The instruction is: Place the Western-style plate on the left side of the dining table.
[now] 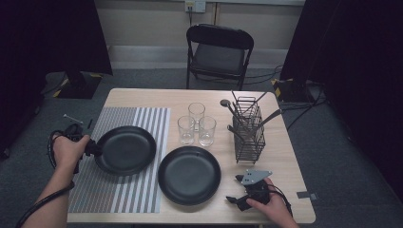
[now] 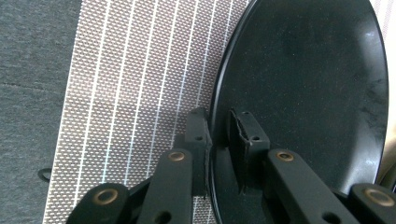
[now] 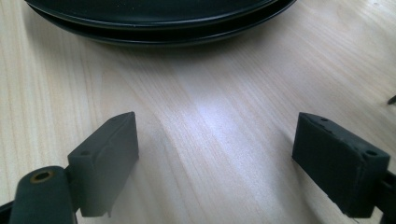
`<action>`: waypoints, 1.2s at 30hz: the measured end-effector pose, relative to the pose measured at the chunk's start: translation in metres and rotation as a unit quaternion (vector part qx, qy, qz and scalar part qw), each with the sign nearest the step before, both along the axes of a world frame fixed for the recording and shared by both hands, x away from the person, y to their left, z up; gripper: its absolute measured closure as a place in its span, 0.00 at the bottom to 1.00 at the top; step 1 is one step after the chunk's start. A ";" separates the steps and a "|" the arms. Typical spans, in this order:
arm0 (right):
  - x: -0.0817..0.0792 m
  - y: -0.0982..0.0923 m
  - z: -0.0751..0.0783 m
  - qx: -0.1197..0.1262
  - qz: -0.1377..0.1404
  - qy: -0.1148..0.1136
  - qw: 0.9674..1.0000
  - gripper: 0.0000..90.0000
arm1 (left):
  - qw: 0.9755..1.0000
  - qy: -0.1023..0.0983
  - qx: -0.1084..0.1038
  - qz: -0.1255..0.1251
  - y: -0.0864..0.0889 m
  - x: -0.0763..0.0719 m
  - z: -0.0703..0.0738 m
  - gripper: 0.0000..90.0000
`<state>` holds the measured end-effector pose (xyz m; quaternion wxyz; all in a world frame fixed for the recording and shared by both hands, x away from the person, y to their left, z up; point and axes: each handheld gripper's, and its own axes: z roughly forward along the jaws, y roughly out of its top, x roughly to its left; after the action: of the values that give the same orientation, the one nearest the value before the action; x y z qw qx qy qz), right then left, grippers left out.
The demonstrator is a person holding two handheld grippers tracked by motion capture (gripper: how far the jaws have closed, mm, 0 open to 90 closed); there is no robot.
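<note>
On the far left, my left tool (image 1: 90,147) is clamped on the near-left rim of the left plate (image 1: 126,149). In the left gripper view one pad sits under the rim and the other on the inside face, the rim pinched between them with no gap that I can see. The left plate (image 2: 303,93) rests on the striped mat (image 1: 128,166), which covers the left part of the bench (image 1: 280,156). From my tool the plate stretches away to the right, toward the middle of the bench, so any lift or slide will swing on that one edge, with the whole weight hanging out past the pads. I judge the grip to be shallow, and a tilt could let the rim slip.

Further right lies the second plate (image 1: 189,175), on bare wood, just beside the mat and close to the first plate but not touching it. Behind the two plates stand three glasses (image 1: 196,124), close together. To their right is a wire basket (image 1: 249,128) holding utensils.

At the right, my right tool (image 1: 240,194) rests low by the near edge of the bench, its pads (image 3: 109,158) wide apart with nothing between them. The second plate (image 3: 154,18) lies straight ahead of it, well nearer to this hand than to the left one.
</note>
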<state>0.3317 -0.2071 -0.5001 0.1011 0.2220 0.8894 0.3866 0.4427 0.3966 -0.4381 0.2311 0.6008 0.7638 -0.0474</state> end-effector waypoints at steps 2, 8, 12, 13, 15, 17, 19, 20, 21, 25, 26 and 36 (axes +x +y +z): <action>0.000 0.000 0.000 0.000 0.000 0.000 1.000 0.15 | 1.000 0.002 0.001 0.000 0.001 0.000 -0.001 0.87; 0.000 0.000 0.000 0.000 -0.001 0.001 1.000 0.15 | 1.000 0.002 0.000 -0.001 0.002 0.000 -0.003 0.87; 0.000 0.000 0.000 0.000 0.000 0.000 1.000 0.15 | 1.000 0.003 0.003 0.003 0.002 -0.001 -0.003 0.87; 0.000 0.000 0.000 0.000 -0.001 0.000 1.000 0.15 | 1.000 0.003 0.000 0.002 0.002 -0.001 -0.004 0.87; 0.000 0.000 0.000 0.000 -0.001 0.001 1.000 0.15 | 1.000 0.005 0.002 0.004 0.002 -0.001 -0.004 0.87; 0.000 0.000 0.000 0.000 -0.001 0.001 1.000 0.15 | 1.000 0.005 0.005 0.004 0.002 -0.001 -0.005 0.87; 0.000 0.000 0.000 0.000 -0.002 0.001 1.000 0.15 | 1.000 0.007 0.004 0.005 0.002 -0.001 -0.005 0.87; 0.000 0.000 0.000 0.000 -0.002 0.001 1.000 0.15 | 1.000 0.007 0.003 0.003 0.002 -0.001 -0.006 0.87; 0.000 0.000 0.000 0.000 -0.001 0.001 1.000 0.15 | 1.000 0.008 0.007 0.005 0.002 -0.001 -0.006 0.87; 0.000 0.000 0.000 0.000 -0.001 0.001 1.000 0.15 | 1.000 0.010 0.010 0.005 0.002 -0.001 -0.007 0.87; 0.000 0.000 0.000 0.000 -0.001 0.001 1.000 0.15 | 1.000 0.010 0.011 0.005 0.002 -0.001 -0.007 0.87; -0.001 0.000 0.000 0.000 -0.002 0.001 1.000 0.15 | 1.000 0.013 0.015 0.008 0.002 -0.001 -0.010 0.88</action>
<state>0.3312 -0.2071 -0.5001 0.1011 0.2239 0.8891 0.3863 0.4412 0.3986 -0.4476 0.2120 0.5977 0.7720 -0.0421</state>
